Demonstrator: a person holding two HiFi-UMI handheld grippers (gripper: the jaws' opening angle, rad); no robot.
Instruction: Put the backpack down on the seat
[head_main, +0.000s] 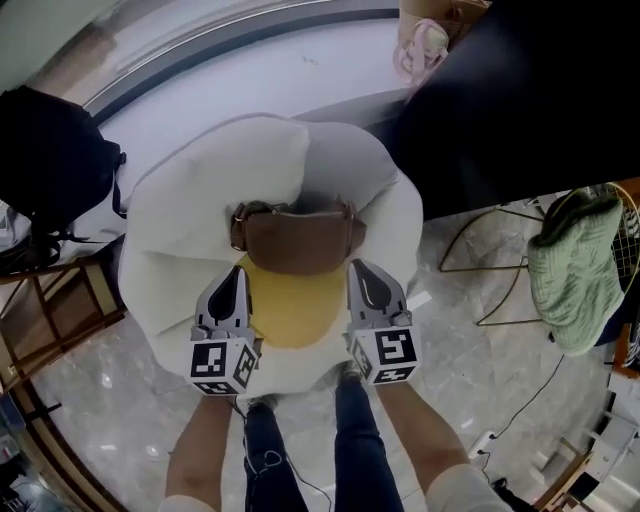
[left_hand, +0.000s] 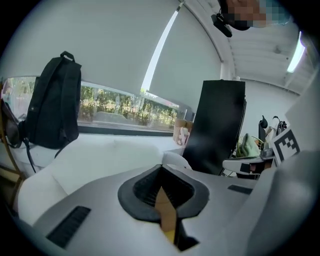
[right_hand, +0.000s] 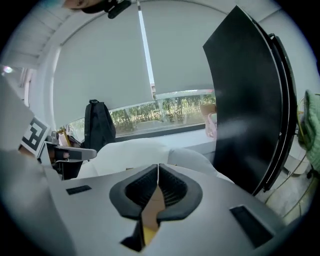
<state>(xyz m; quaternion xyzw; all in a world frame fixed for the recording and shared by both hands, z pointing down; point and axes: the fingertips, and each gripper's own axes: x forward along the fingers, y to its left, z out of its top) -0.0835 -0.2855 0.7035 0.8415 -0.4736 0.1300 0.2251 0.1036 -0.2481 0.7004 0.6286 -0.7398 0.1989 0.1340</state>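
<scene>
A backpack (head_main: 297, 268) with a brown top and a yellow body hangs over the white padded seat (head_main: 180, 210); whether its bottom rests on the cushion I cannot tell. My left gripper (head_main: 238, 272) is shut on its left side and my right gripper (head_main: 360, 268) on its right side. In the left gripper view the left gripper (left_hand: 161, 176) has its pads together on a tan and yellow strip of the bag (left_hand: 165, 210). The right gripper view shows the same: the right gripper (right_hand: 158, 173) pinches a tan strip (right_hand: 152, 207). The seat (right_hand: 140, 147) lies beyond both.
A black backpack (head_main: 50, 150) hangs on a wooden rack (head_main: 60, 310) at the left. A tall black panel (head_main: 520, 110) stands at the back right, beside a wire chair with a green cloth (head_main: 575, 270). The person's legs (head_main: 300, 450) stand at the seat's front edge.
</scene>
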